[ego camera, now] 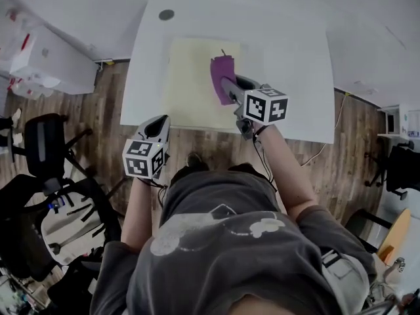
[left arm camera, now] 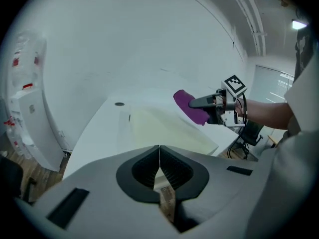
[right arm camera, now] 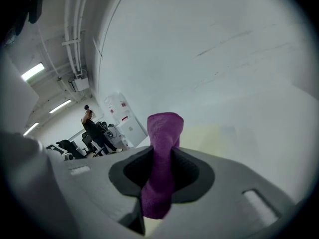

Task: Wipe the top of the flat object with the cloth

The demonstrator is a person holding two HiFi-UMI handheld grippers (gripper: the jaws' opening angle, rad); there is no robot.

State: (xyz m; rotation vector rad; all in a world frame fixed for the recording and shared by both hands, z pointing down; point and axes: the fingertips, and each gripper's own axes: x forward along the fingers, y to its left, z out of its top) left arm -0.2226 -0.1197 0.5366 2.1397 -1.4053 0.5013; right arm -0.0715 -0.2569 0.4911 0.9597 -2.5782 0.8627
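White desk (ego camera: 295,58) carries the pale flat object (ego camera: 190,84), and we hold the purple cloth (ego camera: 223,71) clenched in the right tongs (ego camera: 230,87), lifted over its 3 o'clock side, with the left tongs (ego camera: 157,126) closed on nothing at its 7 o'clock corner, so we judge the cloth grasped and the wiping left to do.

No legible text anywhere; red marks (left arm camera: 27,86) on cabinet (left arm camera: 31,126) possibly labels

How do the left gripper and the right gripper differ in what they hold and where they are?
The left gripper is shut on nothing; the right gripper is shut on the purple cloth. The left gripper hangs at the near edge of the table, off the yellow mat; the right gripper is over the mat. Both are shut.
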